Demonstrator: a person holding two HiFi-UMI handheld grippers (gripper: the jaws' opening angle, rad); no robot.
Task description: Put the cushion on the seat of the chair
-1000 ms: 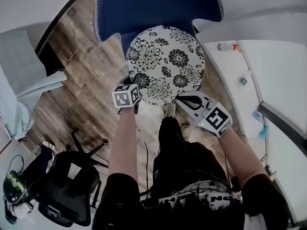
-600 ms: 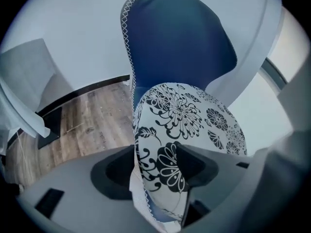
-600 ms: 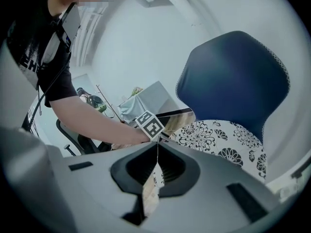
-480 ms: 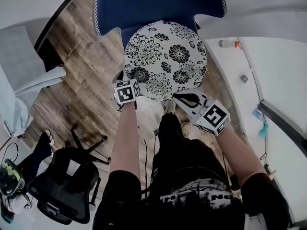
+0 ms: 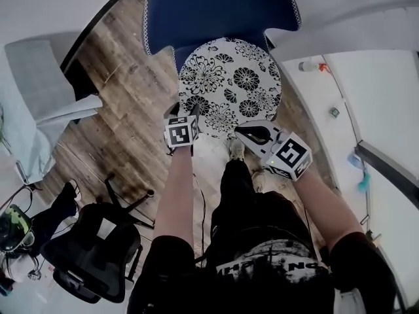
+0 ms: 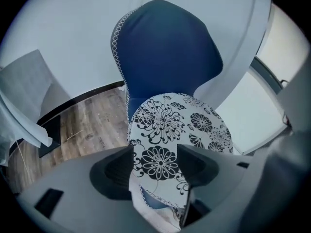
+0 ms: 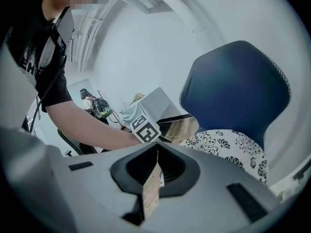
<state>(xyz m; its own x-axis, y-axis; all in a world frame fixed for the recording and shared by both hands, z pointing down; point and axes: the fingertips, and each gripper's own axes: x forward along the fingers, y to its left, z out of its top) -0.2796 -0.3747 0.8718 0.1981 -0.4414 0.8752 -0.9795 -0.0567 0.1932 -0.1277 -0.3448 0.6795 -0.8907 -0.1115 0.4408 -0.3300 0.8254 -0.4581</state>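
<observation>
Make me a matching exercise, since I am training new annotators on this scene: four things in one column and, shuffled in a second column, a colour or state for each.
Things
1. cushion
2. chair
3. left gripper
4. right gripper

Colours and states
A. jaws together, nothing held
B. dark blue, with white stitching along the edge
C. jaws wide apart
D. black flowers on white, lying on the seat

Pairs: 1-D, 2-B, 3-C, 4-A
</observation>
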